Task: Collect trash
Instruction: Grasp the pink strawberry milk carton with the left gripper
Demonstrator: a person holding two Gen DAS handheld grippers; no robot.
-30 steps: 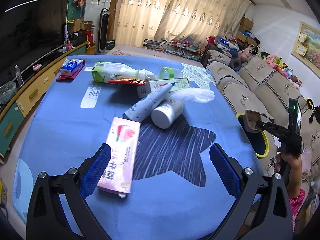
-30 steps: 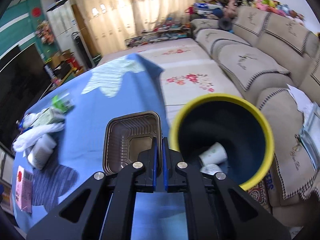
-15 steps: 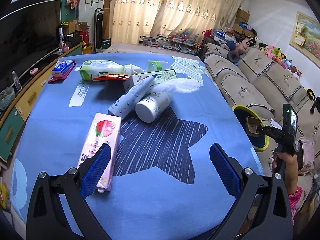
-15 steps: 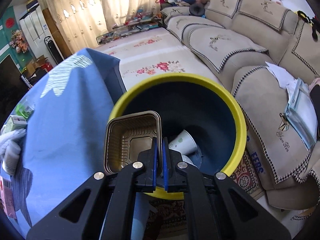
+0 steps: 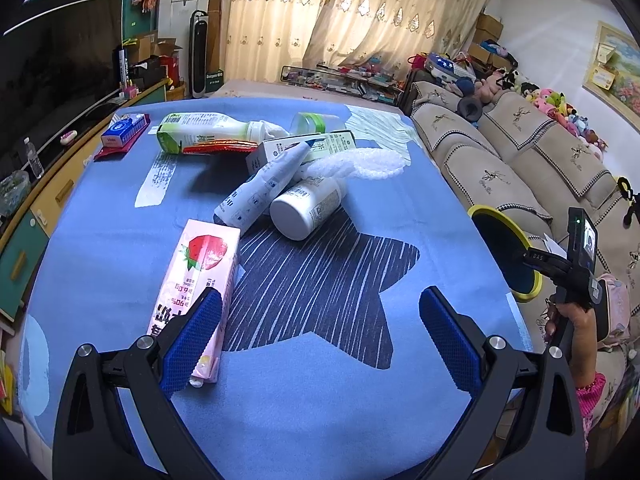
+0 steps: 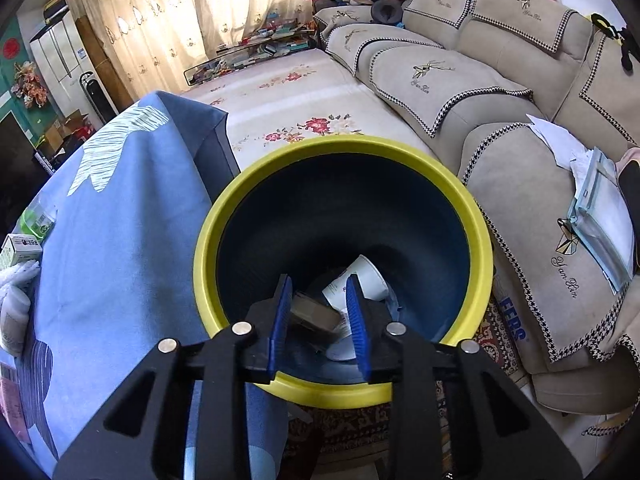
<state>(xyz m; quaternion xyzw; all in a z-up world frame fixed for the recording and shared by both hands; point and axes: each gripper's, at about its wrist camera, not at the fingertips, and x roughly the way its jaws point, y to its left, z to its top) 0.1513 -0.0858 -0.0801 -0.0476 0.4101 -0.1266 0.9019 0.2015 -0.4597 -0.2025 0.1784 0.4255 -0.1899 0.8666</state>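
Note:
My right gripper is open and empty over the yellow-rimmed dark bin. The brown plastic tray lies inside the bin beside a white paper cup. My left gripper is open and empty above the blue table. A pink strawberry carton lies by its left finger. Beyond it lie a white jar, a white tube, a green-white box, a milk bottle and white foam wrap. The bin also shows in the left wrist view.
A beige sofa runs along the right, close behind the bin. A floral rug covers the floor past the table. A blue tissue pack lies at the table's far left. A low cabinet stands left of the table.
My right gripper has opened and let go of the brown tray, which has dropped into the bin. My left gripper has drawn back slightly over the table.

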